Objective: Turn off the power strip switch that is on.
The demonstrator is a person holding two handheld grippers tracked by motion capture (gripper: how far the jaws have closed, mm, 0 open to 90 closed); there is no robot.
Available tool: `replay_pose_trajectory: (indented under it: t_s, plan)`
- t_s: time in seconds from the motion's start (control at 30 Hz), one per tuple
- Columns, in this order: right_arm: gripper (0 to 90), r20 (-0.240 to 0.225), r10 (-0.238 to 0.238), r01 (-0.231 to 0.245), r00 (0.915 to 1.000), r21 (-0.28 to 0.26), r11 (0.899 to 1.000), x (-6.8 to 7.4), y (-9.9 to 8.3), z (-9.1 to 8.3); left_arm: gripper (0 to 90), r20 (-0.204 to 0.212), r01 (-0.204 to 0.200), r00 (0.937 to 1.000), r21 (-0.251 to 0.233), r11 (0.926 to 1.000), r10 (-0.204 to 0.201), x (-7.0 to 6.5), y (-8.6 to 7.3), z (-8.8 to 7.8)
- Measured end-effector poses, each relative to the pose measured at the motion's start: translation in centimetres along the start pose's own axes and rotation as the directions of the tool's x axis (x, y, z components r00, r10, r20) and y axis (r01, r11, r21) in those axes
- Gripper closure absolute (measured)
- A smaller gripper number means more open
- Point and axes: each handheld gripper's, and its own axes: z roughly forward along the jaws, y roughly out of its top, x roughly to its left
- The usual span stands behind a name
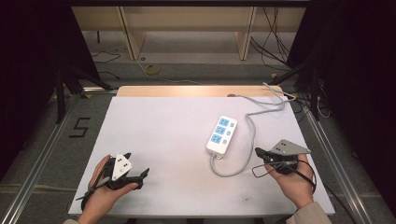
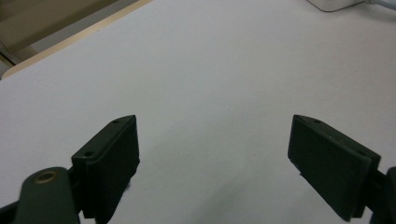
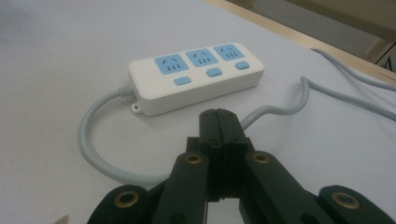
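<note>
White sheeting covered the desk, with a strip of bare wood exposed along its far edge. A white power strip lay flat on the right half of the desk, its long axis running near to far. The power strip carried three blue sockets in a row, each paired with a small blue button. A grey cable left the near end of the power strip, looped toward the near right, then ran along the right side of the strip and off the far right edge of the desk.

The left gripper was held in the person's left hand at the near left of the desk, well apart from the power strip. Its fingers stood wide apart above bare white surface, with nothing between them.

The right gripper was held in the right hand at the near right, pointing left toward the power strip. Its fingers were pressed together with nothing between them. The fingertips sat near the cable loop, just short of the power strip and not touching it.
</note>
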Motion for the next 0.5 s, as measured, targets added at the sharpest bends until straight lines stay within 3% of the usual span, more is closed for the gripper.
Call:
replay_pose_trajectory:
  t_s: [0.5]
  plan:
    - [90.0,-0.020,-0.011,0.011,0.9998,0.013,1.000,0.17,0.89,0.63,16.2,0.004,0.000,1.0000,0.000,1.0000,0.000,0.00,0.00,0.01]
